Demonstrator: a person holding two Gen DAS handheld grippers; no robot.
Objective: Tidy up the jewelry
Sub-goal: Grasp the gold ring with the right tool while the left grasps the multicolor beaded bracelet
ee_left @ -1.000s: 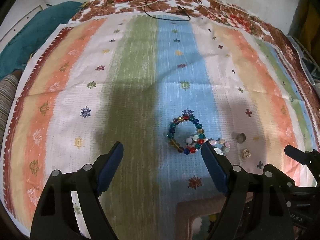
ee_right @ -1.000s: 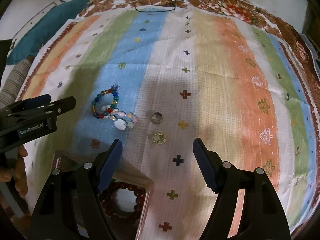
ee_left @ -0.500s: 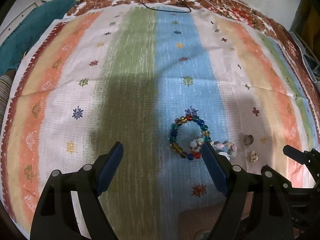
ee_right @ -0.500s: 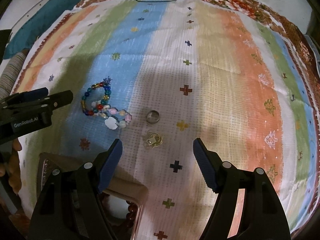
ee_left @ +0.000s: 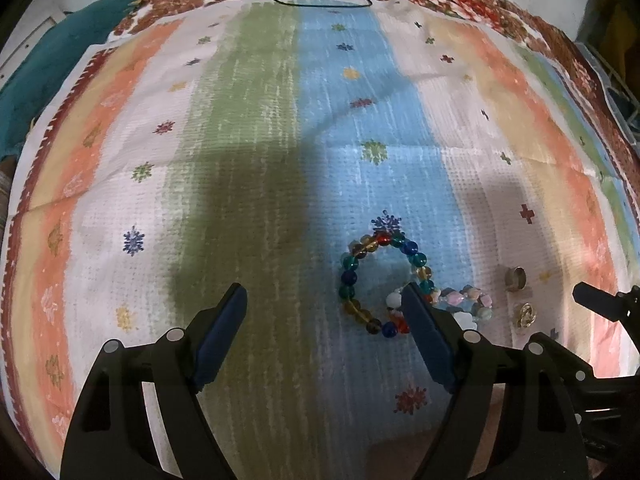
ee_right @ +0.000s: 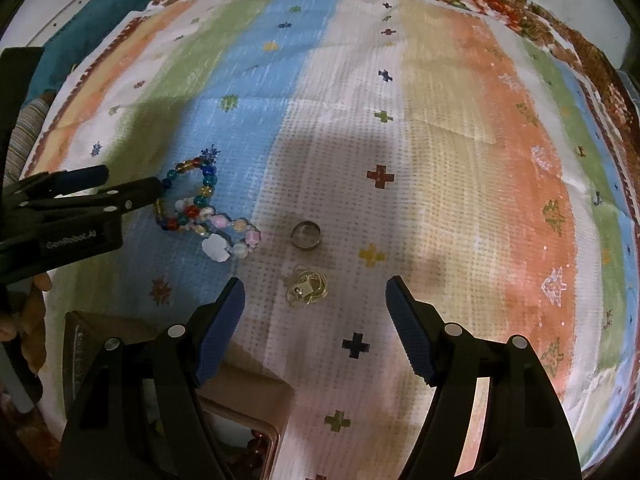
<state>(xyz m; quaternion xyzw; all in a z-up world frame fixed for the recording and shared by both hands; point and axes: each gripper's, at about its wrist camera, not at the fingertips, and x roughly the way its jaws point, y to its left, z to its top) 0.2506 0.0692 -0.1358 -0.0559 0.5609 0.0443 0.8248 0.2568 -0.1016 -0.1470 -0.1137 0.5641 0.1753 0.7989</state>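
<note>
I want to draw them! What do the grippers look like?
Both are black plastic, with two long pointed fingers lined with dark blue ridged pads and round silver rivets. The left gripper has white "GenRobot.AI" lettering on its side. The right gripper looks the same. No cables visible.

White "GenRobot.AI" lettering, blurred so probably, on left hand-held gripper (ee_right: 102, 186) body.
</note>
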